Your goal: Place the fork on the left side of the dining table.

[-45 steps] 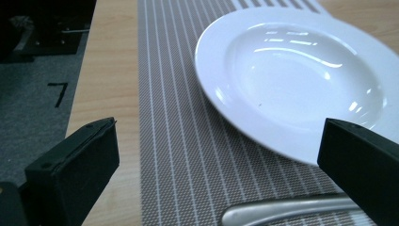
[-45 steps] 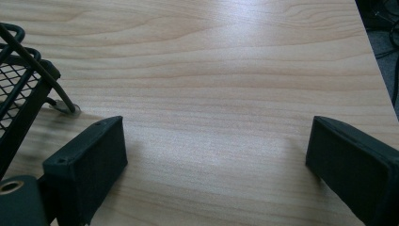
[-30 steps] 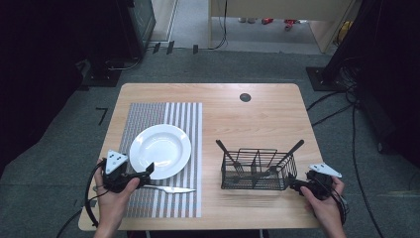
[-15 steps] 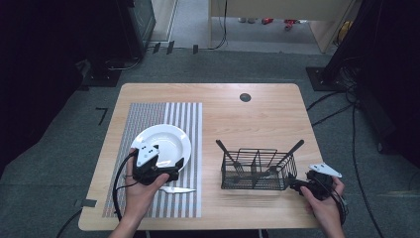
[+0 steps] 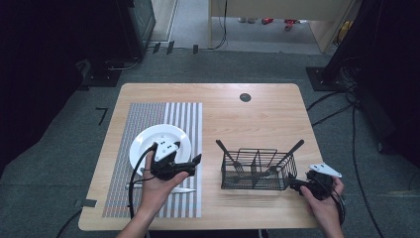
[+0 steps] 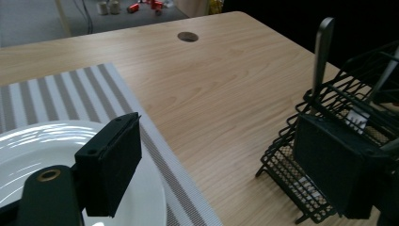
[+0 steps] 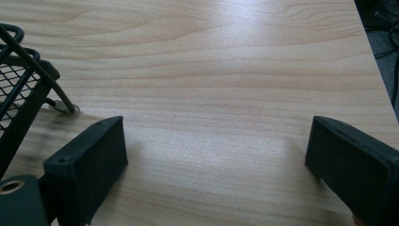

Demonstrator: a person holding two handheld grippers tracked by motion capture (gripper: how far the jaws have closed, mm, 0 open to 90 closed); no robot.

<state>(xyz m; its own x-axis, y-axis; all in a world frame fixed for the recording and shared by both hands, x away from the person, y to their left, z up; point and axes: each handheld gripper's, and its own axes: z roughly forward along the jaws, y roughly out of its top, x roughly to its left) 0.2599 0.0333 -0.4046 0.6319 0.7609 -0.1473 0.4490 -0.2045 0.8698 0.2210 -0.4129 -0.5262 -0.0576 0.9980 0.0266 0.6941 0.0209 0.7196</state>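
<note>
A white plate [image 5: 158,141] lies on a striped placemat [image 5: 148,119], and a table knife [image 5: 173,189] rests on the mat just below the plate. A black wire basket [image 5: 255,171] to the right holds dark cutlery, with one handle [image 5: 293,149] leaning out. My left gripper [image 5: 194,166] hovers over the plate's near right edge, open and empty, jaws pointing at the basket. In the left gripper view the plate [image 6: 28,160] sits under the left jaw and the basket [image 6: 357,108] behind the right one. My right gripper [image 5: 294,185] rests open by the basket's right end.
A round cable hole [image 5: 245,97] sits at the table's far middle. Bare wood [image 7: 226,84] spreads ahead of the right gripper [image 7: 221,165], with the basket's corner [image 7: 19,89] at the left. The table's near edge runs close beneath both hands.
My left gripper has travelled from the placemat's left edge rightward across the plate towards the basket. The right gripper has stayed in place.
</note>
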